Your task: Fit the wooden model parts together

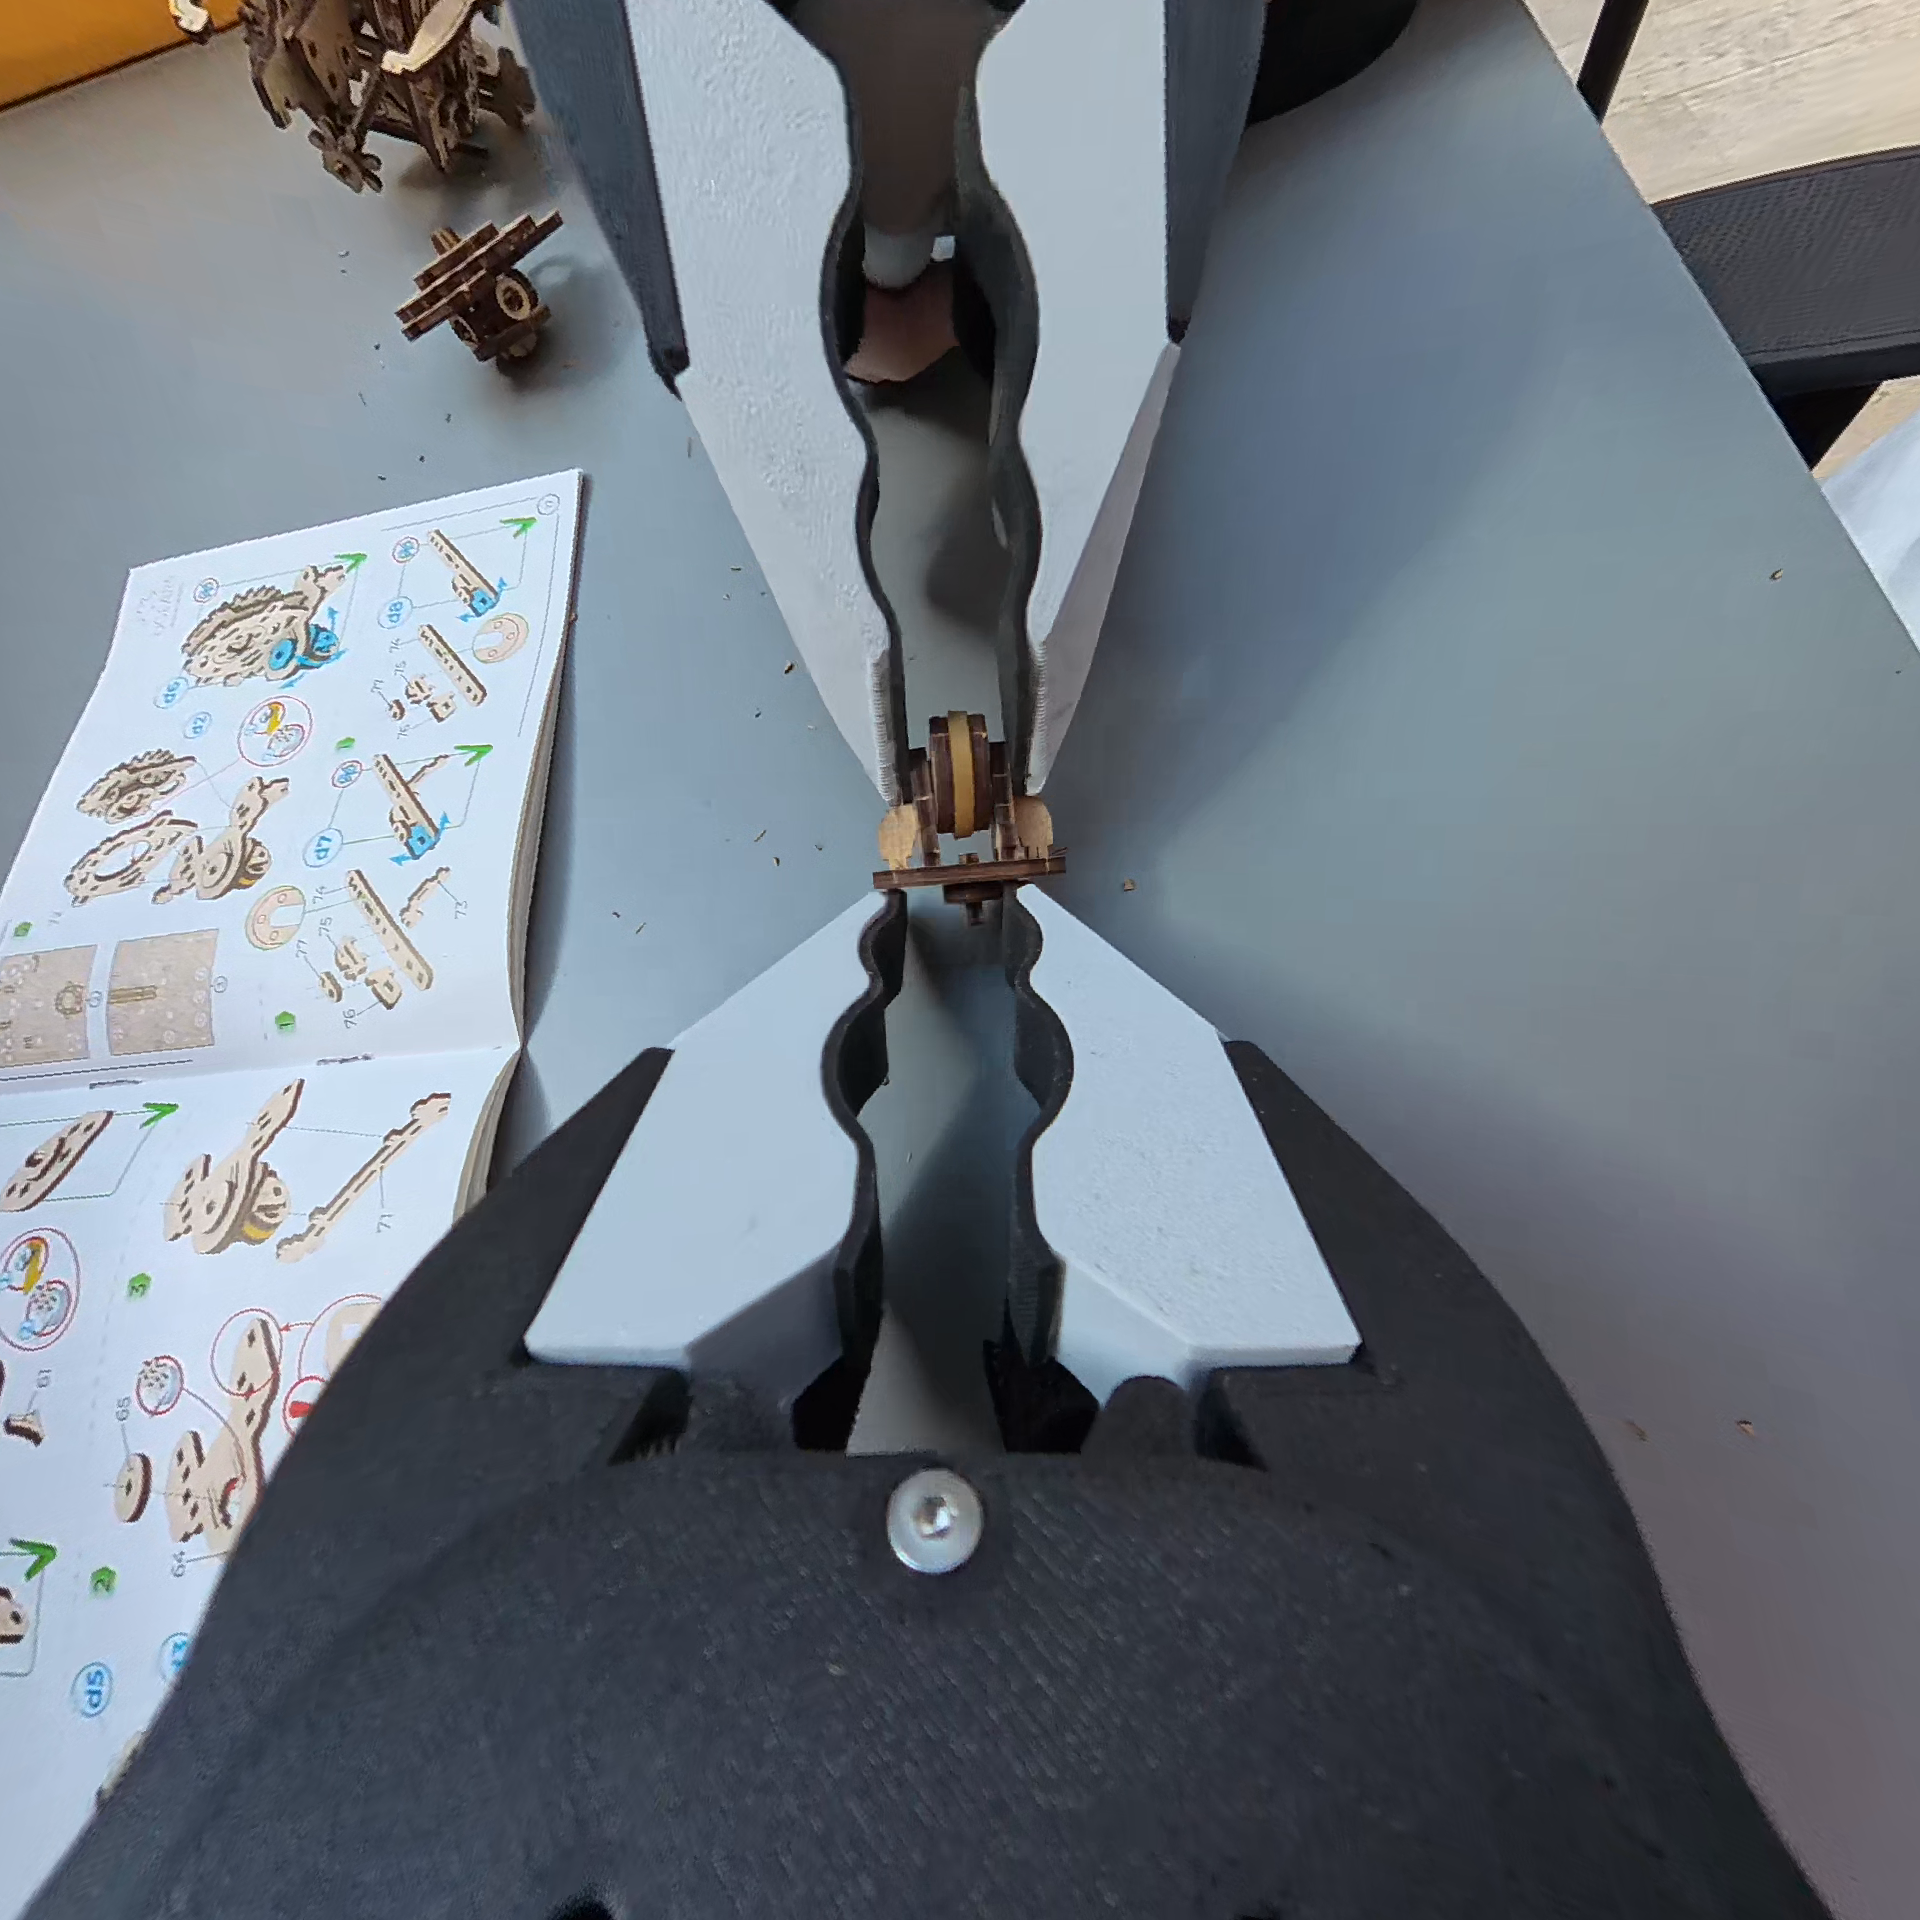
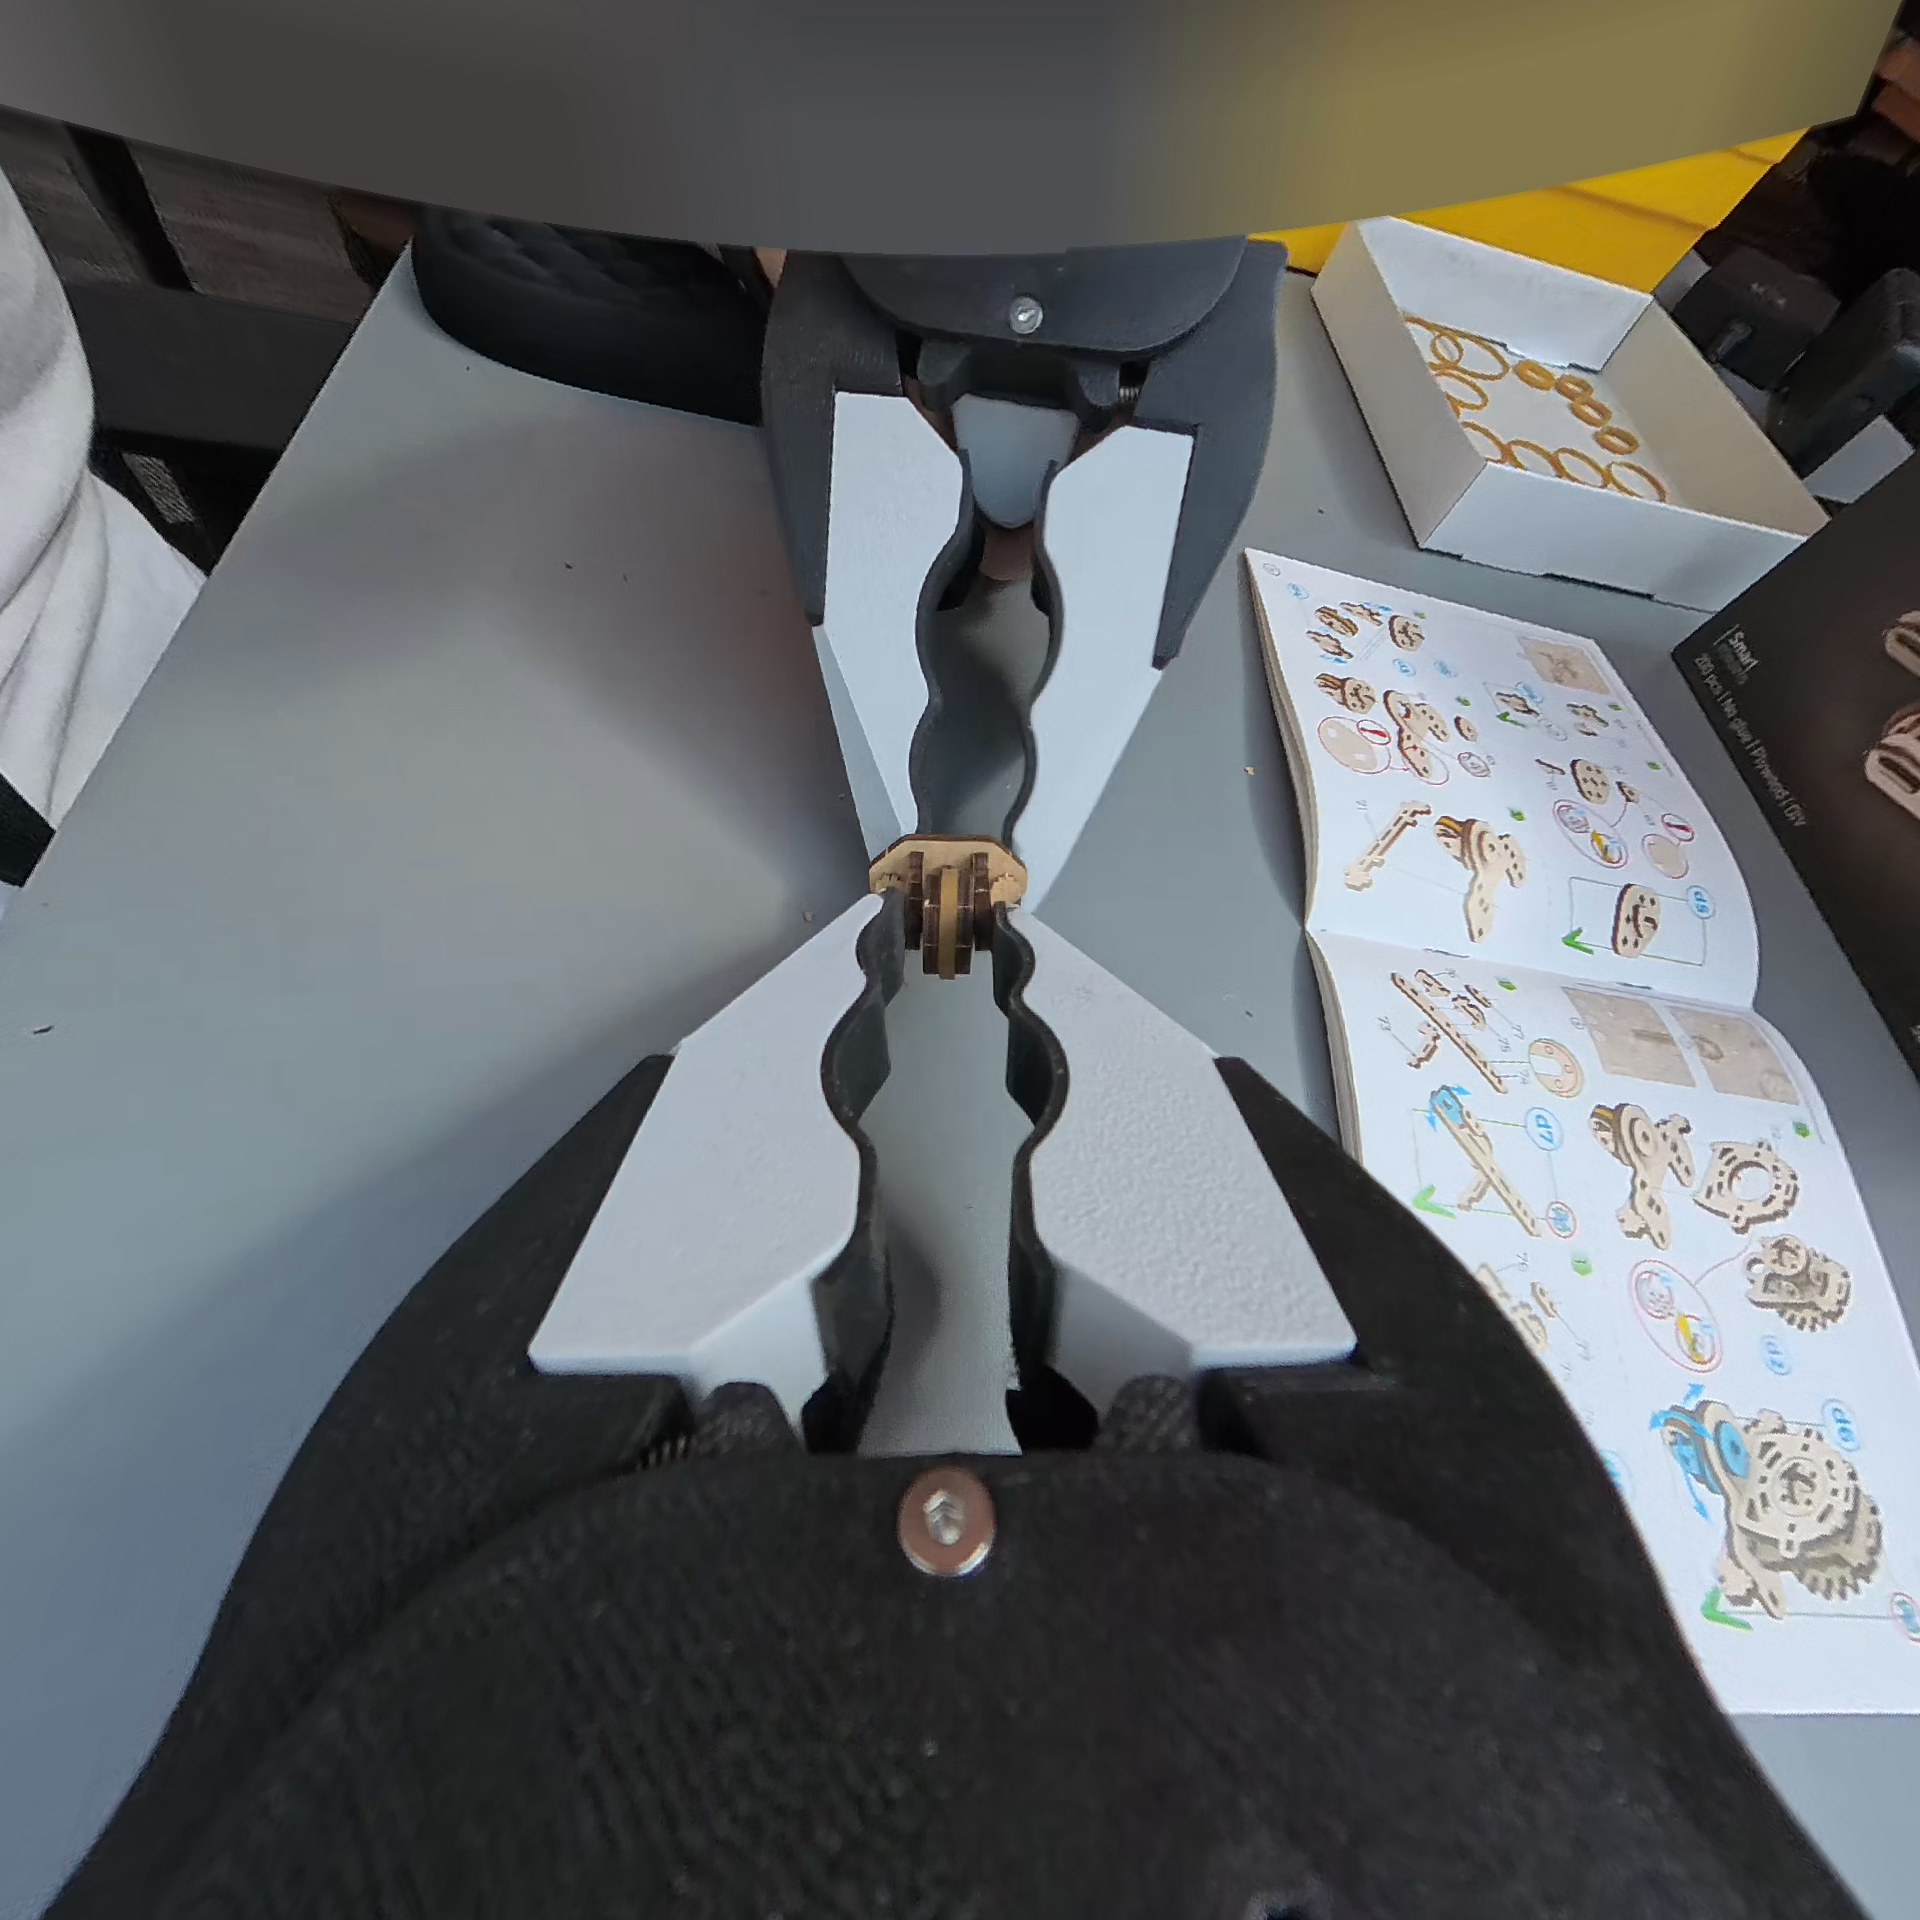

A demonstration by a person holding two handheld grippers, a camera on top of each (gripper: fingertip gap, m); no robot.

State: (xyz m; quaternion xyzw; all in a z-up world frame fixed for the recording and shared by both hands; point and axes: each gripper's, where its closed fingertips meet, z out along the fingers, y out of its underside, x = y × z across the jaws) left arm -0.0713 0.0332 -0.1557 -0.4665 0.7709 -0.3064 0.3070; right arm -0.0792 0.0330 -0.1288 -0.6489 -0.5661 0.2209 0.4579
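The wheel (image 2: pixel 943 914), a small stack of wooden discs on a flat plate (image 1: pixel 971 875), sits between my two grippers, above the grey table (image 1: pixel 1455 727). My right gripper (image 2: pixel 943 920) is narrowed onto the wheel, its dark pads pressing the outer discs from both sides. My left gripper (image 1: pixel 961 914) faces it tip to tip, its jaws about as narrow. Its tips reach the plate's underside; a peg below the plate hangs between them. Whether they pinch anything, I cannot tell.

Left of the wheel in the left wrist view lies one open manual (image 1: pixel 281 831). Beyond the manual stand two other wooden assemblies: a small geared one (image 1: pixel 483 286) and a larger one (image 1: pixel 364 73) at the table's far corner. In the right wrist view, beyond the manual, one white box (image 2: pixel 1538 520) holds many tan rings (image 2: pixel 1527 416), too tangled to count. One dark carton (image 2: pixel 1829 748) rests beside the manual.
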